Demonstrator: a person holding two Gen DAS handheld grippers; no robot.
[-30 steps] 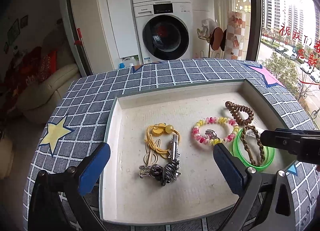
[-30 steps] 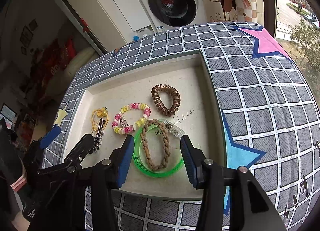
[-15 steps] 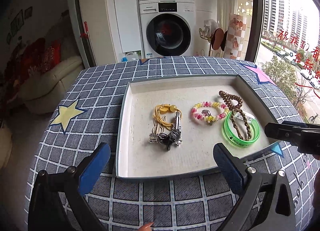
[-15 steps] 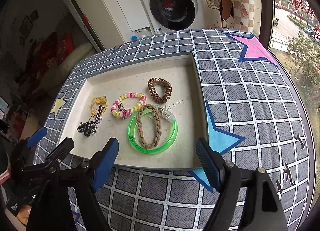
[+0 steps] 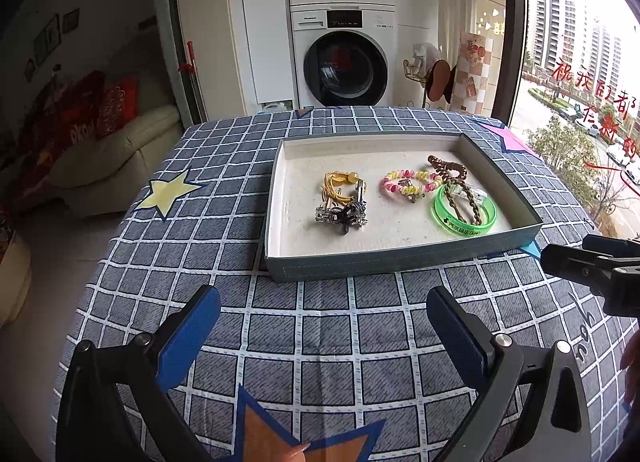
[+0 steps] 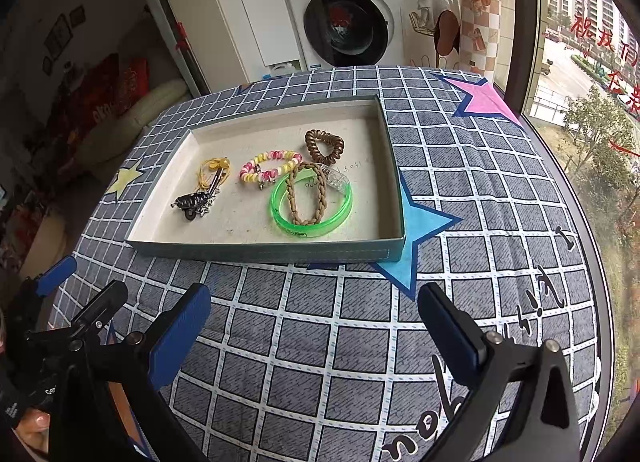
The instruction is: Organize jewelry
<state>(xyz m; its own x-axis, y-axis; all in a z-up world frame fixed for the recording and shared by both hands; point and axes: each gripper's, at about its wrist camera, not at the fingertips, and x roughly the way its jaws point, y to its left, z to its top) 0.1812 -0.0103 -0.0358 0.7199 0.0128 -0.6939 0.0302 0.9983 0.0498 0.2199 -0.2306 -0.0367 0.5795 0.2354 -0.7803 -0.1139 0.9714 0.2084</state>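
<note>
Now both claws hang wide open over the checked tabletop (image 6: 480, 166), near side of the tray (image 6: 280, 252); the right claw (image 6: 316, 330), jaws just spread with nothing between them, and the left claw (image 5: 324, 336) touch nothing. Inside the tray lie one green bangle (image 6: 344, 210), one braided band (image 6: 294, 202) across it, one brown coil tie (image 6: 320, 144), one beaded bracelet (image 6: 272, 170), one yellow cord piece (image 6: 216, 166) and one dark clip (image 6: 194, 202).

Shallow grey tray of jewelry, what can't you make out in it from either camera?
- Dark metal charm cluster: tangled with the yellow cord, too small in both views.
- Clear plastic piece: partly hidden under the green bangle and braided brown band.
- Handwriting on the tray floor: too small.
</note>
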